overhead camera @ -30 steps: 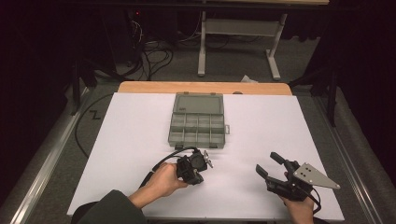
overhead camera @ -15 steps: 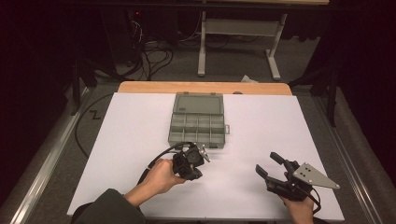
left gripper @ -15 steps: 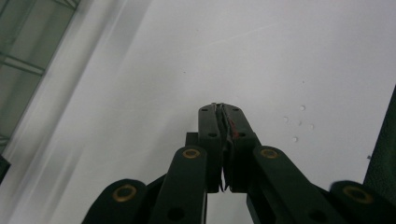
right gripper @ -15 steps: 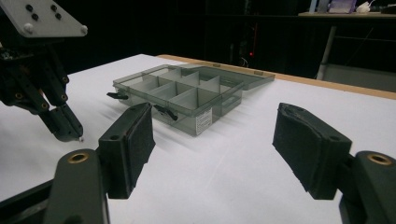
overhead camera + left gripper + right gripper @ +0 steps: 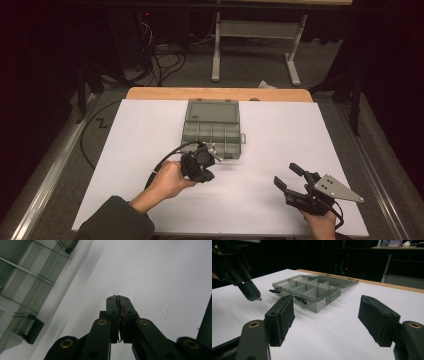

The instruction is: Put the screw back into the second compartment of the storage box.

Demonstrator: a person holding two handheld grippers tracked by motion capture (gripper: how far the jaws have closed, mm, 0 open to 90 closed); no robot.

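An open compartment box point(image 5: 212, 130) sat on the white surface point(image 5: 125, 150) just beyond the left gripper's point(image 5: 200, 162) clenched jaws, while the right gripper's point(image 5: 290, 175) jaws stood released, well apart from it.

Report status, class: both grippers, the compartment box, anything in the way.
Left gripper shut, off the table beside the compartment box, something tiny pinched at its tips. Right gripper open, empty. Box open, visible compartments look empty. Nothing in the way.
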